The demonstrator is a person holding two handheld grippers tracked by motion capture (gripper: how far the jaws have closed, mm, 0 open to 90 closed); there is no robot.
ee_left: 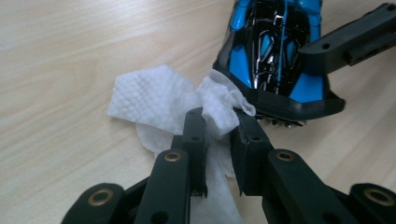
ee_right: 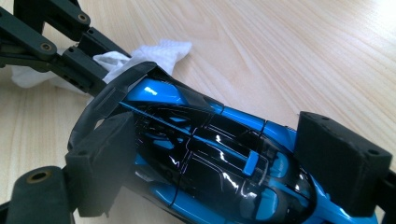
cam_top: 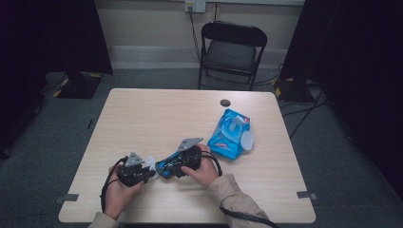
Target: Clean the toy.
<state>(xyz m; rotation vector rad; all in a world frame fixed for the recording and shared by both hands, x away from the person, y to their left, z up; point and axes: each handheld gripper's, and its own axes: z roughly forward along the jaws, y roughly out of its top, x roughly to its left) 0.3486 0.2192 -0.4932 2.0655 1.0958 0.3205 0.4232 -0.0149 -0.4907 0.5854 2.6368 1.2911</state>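
Car (cam_top: 172, 165), a blue and black toy, is lying near the front edge of the table (cam_top: 152, 114), held between the person's two hands; its long axis is running roughly left to right across the high view, tilting slightly up toward the right; which end is the nose I cannot tell for sure. In the right gripper view the car (ee_right: 205, 154) is stretching from the upper left to the lower right, glossy top facing the camera; the right gripper (ee_right: 229, 158) is clamping its body, one pad pressing on each side, jaws spread wide around it. In the left gripper view one end of the car (ee_left: 275, 56) is pointing down toward the camera, its black edge touching a crumpled white wipe (ee_left: 163, 102); the left gripper (ee_left: 219, 135) is pinching a fold of that wipe, jaws nearly together, the rest of the sheet lying on the wood. Farther right on the table a blue wipes pack (cam_top: 230, 134) is lying with its white flap open; its print is too small to read. A black folding chair (cam_top: 231, 50) is standing beyond the table.
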